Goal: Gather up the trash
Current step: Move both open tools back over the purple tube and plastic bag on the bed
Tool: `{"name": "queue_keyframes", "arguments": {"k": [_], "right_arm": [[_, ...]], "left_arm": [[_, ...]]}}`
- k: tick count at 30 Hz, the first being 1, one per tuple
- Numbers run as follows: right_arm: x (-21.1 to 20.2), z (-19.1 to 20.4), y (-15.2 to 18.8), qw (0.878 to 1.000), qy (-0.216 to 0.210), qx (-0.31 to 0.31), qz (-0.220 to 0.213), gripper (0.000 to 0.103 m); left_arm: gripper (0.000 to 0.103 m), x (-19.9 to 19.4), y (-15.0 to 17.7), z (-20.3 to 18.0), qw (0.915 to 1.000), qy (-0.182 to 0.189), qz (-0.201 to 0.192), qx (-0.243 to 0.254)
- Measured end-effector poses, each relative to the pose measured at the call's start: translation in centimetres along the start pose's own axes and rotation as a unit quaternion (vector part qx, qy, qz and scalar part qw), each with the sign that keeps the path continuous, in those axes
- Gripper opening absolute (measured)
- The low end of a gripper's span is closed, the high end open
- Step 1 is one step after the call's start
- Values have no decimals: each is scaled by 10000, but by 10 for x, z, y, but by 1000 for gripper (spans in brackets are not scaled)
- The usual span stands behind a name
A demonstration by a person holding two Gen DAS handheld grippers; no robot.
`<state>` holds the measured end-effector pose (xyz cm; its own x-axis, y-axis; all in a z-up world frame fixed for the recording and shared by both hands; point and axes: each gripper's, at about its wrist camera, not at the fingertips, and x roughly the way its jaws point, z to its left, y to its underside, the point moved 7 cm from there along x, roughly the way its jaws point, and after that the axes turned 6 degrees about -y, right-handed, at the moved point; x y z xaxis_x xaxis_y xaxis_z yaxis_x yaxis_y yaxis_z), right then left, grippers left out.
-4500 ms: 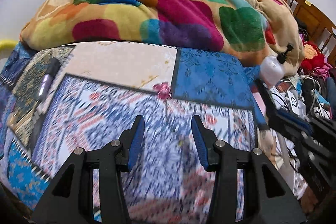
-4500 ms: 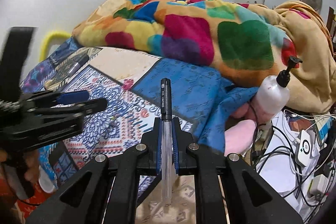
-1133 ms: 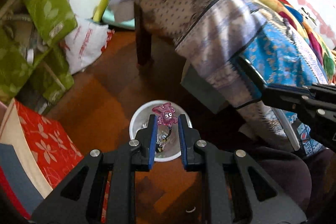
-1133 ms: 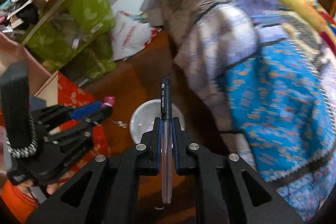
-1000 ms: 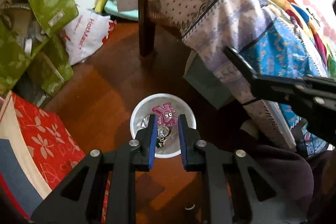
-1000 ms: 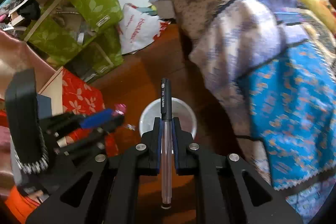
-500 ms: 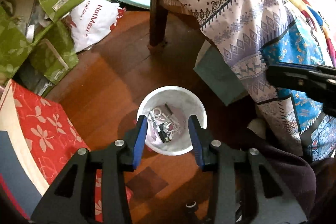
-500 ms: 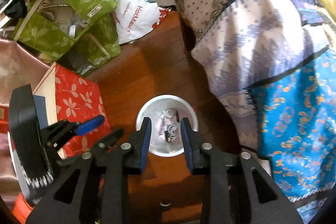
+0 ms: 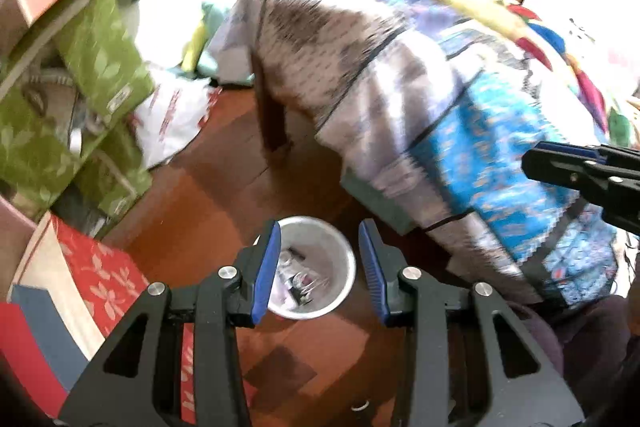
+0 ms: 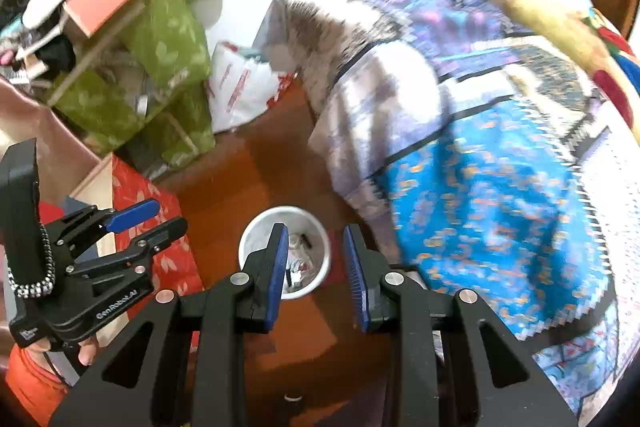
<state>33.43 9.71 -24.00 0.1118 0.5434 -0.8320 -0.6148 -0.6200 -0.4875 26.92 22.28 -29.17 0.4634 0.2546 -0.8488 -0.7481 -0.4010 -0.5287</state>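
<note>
One white bin (litter inside), two grippers, one bed.

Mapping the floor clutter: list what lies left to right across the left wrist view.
Red floral box → green leaf-print bags → white plastic bag → white trash bin → patterned bedsheet → right hand-held gripper.

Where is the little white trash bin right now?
The white trash bin stands on the wooden floor beside the draped bed, low and central in both wrist views, directly below the two open hand-held grippers.
</note>
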Motion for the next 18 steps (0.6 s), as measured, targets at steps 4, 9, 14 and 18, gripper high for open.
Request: {"name": "queue_keyframes", "arguments": {"k": [4,9,14,18], "right_arm": [[-31,-32,3,9993,256,166,-237,26],[-68,-88,13,9964,590,441,-424,26],[-100,-141,20,9917,843,763,-598,31],[-114,-185,17,9862,1037,1055,-745,58]], "left_arm": [[42,-22,-21,-36,9992,88,-287,275],[56,-30,-43,-83,9976,268,-451,448],[56,-18,-67,-131,9963,501,-432,555],[56,-8,-88,-165,9935,674,-515,756]]}}
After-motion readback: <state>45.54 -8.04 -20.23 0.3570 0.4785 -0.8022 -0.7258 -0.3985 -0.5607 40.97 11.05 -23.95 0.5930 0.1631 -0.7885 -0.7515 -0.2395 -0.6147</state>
